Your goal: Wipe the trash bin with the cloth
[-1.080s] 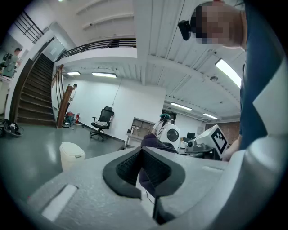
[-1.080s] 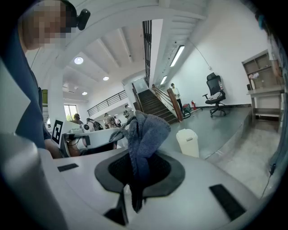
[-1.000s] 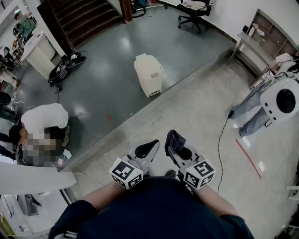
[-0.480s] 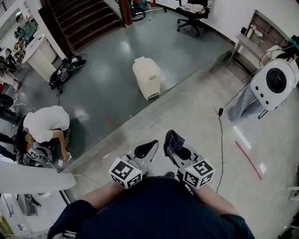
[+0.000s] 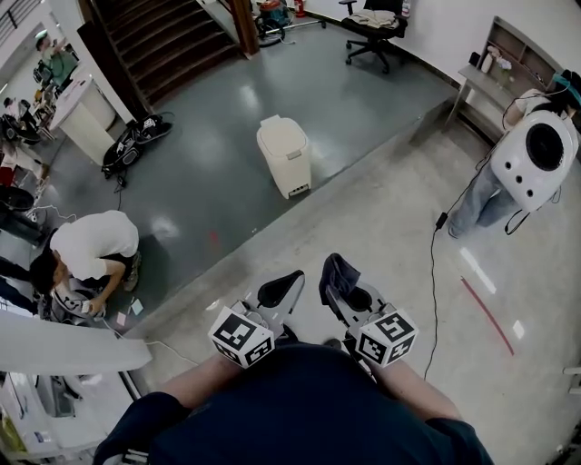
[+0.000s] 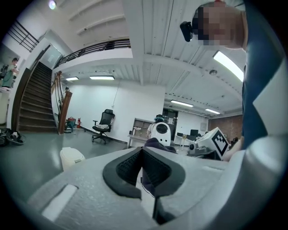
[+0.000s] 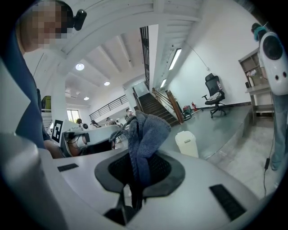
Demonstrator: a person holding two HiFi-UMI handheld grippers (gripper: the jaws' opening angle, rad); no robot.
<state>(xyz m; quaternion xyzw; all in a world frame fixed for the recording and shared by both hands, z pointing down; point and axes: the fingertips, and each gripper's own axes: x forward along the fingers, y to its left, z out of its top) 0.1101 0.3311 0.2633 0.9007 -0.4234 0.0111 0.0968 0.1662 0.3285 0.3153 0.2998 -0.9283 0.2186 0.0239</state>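
A cream lidded trash bin [image 5: 286, 154] stands on the dark grey floor ahead; it shows small in the left gripper view [image 6: 71, 157] and in the right gripper view [image 7: 186, 143]. My right gripper [image 5: 338, 275] is shut on a dark blue-grey cloth [image 5: 339, 271], which sticks up out of the jaws [image 7: 143, 137]. My left gripper [image 5: 283, 287] is shut with nothing in it, its black pads [image 6: 127, 166] pressed together. Both grippers are held close to my body, well short of the bin.
A person in a white shirt [image 5: 86, 247] crouches at the left over gear. Another person with a white round backpack [image 5: 539, 154] stands at the right, a cable [image 5: 433, 272] trailing on the floor. Stairs [image 5: 168, 36], an office chair [image 5: 374, 23] and a shelf [image 5: 508, 64] lie beyond.
The view has shifted a little toward the bin. The person with the backpack has moved at the right. The crouching person has shifted. Both grippers keep their hold and place.
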